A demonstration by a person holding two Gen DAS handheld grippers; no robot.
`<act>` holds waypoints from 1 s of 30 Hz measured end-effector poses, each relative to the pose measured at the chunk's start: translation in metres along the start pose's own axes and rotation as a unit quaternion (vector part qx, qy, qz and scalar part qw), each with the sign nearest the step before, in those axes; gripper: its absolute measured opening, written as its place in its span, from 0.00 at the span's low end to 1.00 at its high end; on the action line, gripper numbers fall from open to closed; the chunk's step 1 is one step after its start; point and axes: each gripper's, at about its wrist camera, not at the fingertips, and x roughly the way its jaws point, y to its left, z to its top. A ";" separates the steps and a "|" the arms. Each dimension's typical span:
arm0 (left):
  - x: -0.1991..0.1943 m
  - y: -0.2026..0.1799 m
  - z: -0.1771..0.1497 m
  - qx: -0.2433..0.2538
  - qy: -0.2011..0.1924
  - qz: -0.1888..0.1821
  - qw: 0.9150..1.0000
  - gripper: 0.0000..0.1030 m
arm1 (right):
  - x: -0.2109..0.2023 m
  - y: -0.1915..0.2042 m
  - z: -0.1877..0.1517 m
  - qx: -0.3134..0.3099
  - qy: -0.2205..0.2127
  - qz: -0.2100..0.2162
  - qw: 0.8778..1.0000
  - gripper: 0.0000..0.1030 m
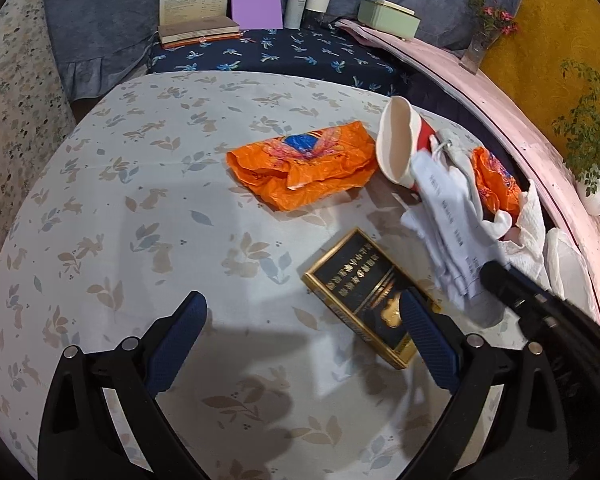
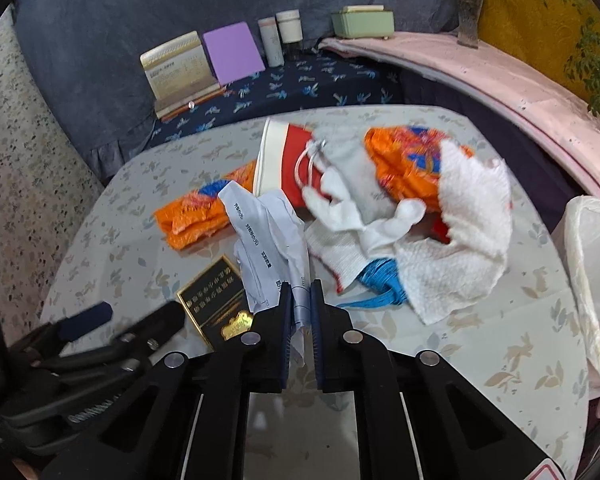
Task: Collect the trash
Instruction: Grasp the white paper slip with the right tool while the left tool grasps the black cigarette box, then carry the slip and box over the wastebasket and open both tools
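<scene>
Blue-padded left gripper (image 1: 302, 322) hangs low over the round table with the pale rabbit-and-leaf printed cloth (image 1: 120, 208), jaws spread wide, nothing between them. Its right-hand pad (image 1: 424, 336) overlaps the near corner of a black flat box with gold trim and gold lettering (image 1: 360, 292), lying on the cloth; contact cannot be told.

Right gripper (image 2: 301, 312) is clamped on a crumpled strip of white printed paper (image 2: 266, 236), pads pressed close with the sheet running up between them. Paper is lifted clear of the cloth, just above the black box.

Beyond: crumpled orange plastic bag with a blue patch (image 1: 304, 164) lies flat near table centre. Red-and-white paper cup (image 1: 398, 144) lies on its side, mouth toward the left gripper. Against it, a heap: grey drawstring pouch (image 2: 352, 168), second orange plastic bag (image 2: 404, 160), white paper towel (image 2: 460, 232), blue plastic scrap (image 2: 380, 280).

White thin-plastic bag (image 2: 592, 280) hangs at the table's right edge.

Behind the table, a purple board (image 1: 256, 0) and a pale green box (image 1: 388, 18).
</scene>
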 end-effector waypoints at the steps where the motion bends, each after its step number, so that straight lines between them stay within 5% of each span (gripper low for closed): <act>1: 0.001 -0.003 0.000 0.000 0.002 -0.002 1.000 0.90 | -0.005 -0.003 0.002 0.003 -0.007 -0.001 1.000 0.08; 6: 0.010 -0.022 0.003 -0.007 0.016 -0.001 1.000 0.90 | -0.034 -0.023 0.017 0.019 -0.049 -0.015 0.999 0.08; 19: 0.053 -0.051 0.008 -0.065 0.056 0.084 0.993 0.86 | -0.065 -0.063 0.026 0.043 -0.088 -0.038 0.994 0.08; 24: 0.052 -0.059 0.007 -0.041 0.047 0.083 0.995 0.66 | -0.065 -0.072 0.023 0.056 -0.088 -0.036 0.994 0.08; 30: 0.047 -0.070 0.007 -0.025 0.048 0.060 0.997 0.57 | -0.067 -0.077 0.019 0.065 -0.090 -0.036 0.993 0.08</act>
